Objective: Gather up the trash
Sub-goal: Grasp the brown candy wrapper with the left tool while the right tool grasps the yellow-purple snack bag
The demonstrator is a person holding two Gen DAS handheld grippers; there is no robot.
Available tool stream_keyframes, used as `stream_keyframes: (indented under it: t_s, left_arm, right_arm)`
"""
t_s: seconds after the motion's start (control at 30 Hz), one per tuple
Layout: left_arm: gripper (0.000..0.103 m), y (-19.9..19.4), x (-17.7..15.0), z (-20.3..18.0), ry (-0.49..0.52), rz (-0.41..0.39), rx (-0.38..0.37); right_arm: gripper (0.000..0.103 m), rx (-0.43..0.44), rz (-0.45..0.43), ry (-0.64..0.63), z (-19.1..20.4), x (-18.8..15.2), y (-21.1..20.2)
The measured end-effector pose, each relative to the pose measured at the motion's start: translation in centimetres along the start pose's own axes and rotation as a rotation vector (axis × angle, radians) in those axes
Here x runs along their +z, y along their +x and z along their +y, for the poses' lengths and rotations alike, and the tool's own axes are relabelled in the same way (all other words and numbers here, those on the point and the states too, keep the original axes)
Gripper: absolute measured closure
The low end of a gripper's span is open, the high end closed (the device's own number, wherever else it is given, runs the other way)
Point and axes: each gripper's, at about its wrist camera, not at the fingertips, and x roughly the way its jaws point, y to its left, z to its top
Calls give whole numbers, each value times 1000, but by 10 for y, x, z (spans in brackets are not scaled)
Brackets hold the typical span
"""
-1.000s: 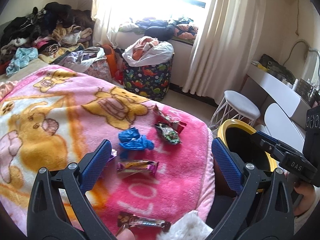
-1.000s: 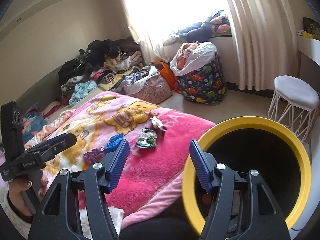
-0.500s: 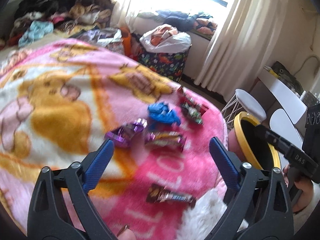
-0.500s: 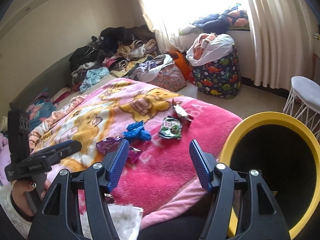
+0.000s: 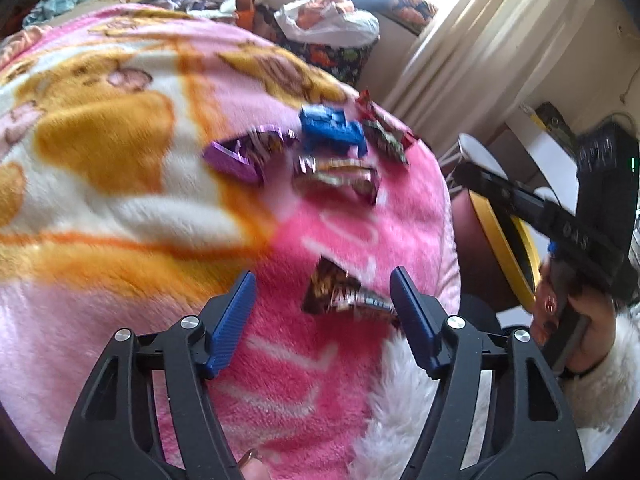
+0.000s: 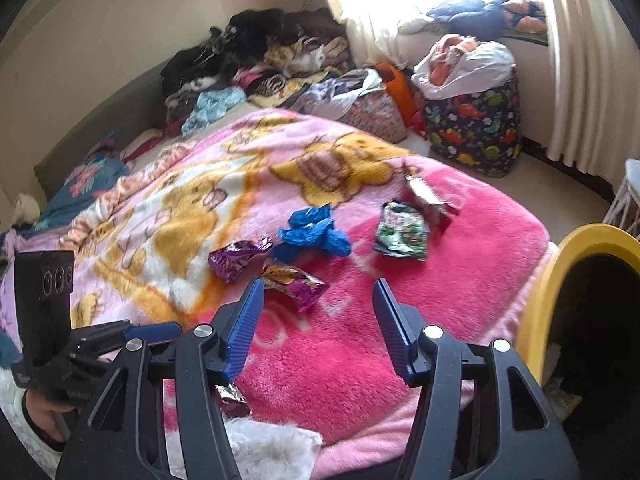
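Several wrappers lie on a pink cartoon blanket (image 6: 460,280). A brown wrapper (image 5: 340,292) sits just ahead of my open, empty left gripper (image 5: 322,292), between its fingertips. Farther off lie a purple wrapper (image 5: 240,156), a magenta-gold wrapper (image 5: 340,176), a crumpled blue bag (image 5: 332,130) and a green wrapper (image 5: 386,144). My right gripper (image 6: 318,300) is open and empty, hovering near the magenta-gold wrapper (image 6: 296,282). The purple wrapper (image 6: 238,256), the blue bag (image 6: 314,232), the green wrapper (image 6: 400,232) and a red-silver wrapper (image 6: 426,196) lie beyond. A yellow-rimmed black bin (image 6: 576,280) stands at the right.
Piles of clothes (image 6: 260,60) cover the far end of the bed. A dinosaur-print hamper (image 6: 474,128) stands by the curtain (image 6: 580,60). A white stool (image 5: 476,152) and a white desk (image 5: 532,136) stand beyond the bin (image 5: 500,236). A white fluffy sleeve (image 6: 272,448) lies below.
My left gripper has dropped down and forward onto the bed, so the brown wrapper now sits between its fingertips. My right gripper has swung left, away from the bin and over the wrappers.
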Motion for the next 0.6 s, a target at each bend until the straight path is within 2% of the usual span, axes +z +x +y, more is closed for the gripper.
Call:
stream_keyframes:
  t_s: [0.2, 0.4, 0.6]
  left_arm:
    - [44, 10, -6, 3, -24, 29, -39]
    - [51, 18, -5, 5, -49, 45, -50]
    - [55, 20, -3, 7, -51, 56, -46]
  right_arm:
    - [49, 7, 77, -59, 9, 6, 33]
    - [49, 13, 150, -85, 9, 6, 65]
    - [49, 31, 173, -77, 8, 10, 81]
